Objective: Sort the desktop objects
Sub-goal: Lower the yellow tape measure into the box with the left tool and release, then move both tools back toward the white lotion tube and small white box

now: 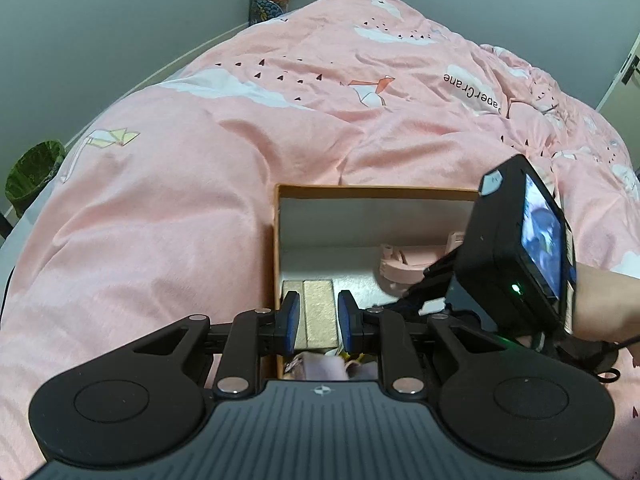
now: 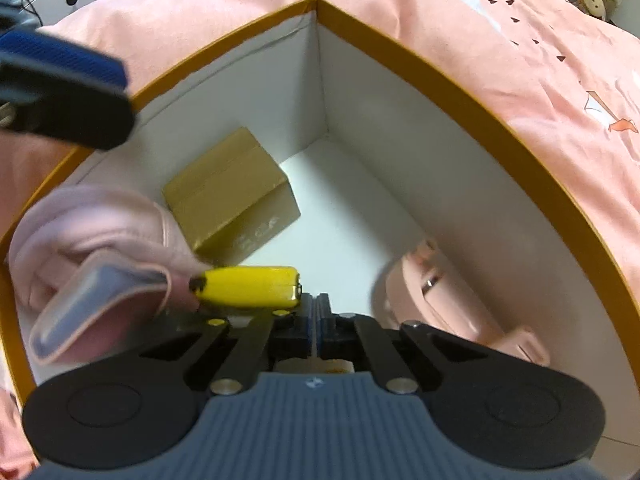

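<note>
Pink duvet (image 1: 248, 152) on the bed carries an orange-rimmed box (image 2: 472, 104), white inside. Reading left to right in my right wrist view: pink pouch (image 2: 100, 232), gold carton (image 2: 232, 192), yellow banana-shaped item (image 2: 248, 286), pink gadget (image 2: 452, 300). Left hand-held gripper (image 1: 318, 322) hovers over the carton, slightly parted, nothing gripped. Right hand-held gripper (image 2: 317, 312) clenched, empty, inside the box.

One orange-rimmed box (image 2: 472, 96); inside: one gold carton (image 2: 228, 188), one yellow item (image 2: 248, 286), one pink pouch (image 2: 100, 240), one pink gadget (image 2: 432, 296).
</note>
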The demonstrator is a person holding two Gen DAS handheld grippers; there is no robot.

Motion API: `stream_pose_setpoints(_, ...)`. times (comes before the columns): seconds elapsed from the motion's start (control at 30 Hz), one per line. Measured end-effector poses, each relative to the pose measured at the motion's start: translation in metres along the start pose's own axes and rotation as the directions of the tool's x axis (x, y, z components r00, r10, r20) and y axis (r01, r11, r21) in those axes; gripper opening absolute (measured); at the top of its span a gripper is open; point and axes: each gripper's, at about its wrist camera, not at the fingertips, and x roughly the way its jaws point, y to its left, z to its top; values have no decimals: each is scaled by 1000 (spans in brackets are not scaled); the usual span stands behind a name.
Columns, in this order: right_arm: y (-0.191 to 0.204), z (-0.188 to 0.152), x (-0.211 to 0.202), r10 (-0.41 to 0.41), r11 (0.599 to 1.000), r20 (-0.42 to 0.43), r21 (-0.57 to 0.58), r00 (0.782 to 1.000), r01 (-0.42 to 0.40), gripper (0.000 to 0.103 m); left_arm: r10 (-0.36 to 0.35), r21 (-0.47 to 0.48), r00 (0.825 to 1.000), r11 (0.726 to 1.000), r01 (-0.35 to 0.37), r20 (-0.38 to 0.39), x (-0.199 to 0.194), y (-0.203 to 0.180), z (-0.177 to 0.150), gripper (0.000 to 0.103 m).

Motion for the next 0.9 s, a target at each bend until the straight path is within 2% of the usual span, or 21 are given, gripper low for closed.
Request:
stream_pose_setpoints(0.2, -5, 6, 5, 6, 998, 28, 57, 1000, -8, 0, -20, -30, 1000, 999, 19, -13, -1, 12, -9, 22)
stream_pose_setpoints(0.3, -15, 8, 5, 72, 986, 69, 148, 995, -81, 0, -33, -47, 999, 998, 32, -15, 0, 16, -11, 22)
stream_pose_setpoints(0.37, -18, 8, 6, 78, 980, 73, 176, 994, -90, 0, -29, -49, 999, 998, 28, -13, 0, 17, -13, 22)
stream_pose_setpoints(0.67, -22, 1, 0, 56, 984, 57, 167, 997, -65, 2, -61, -37, 998, 997, 61, 11, -9, 13, -22, 22)
stream_pose_setpoints(0.9, -22, -13, -27, 3, 988, 102, 151, 995, -18, 5, -104, 50, 993, 994, 101, 54, -31, -8, -32, 23)
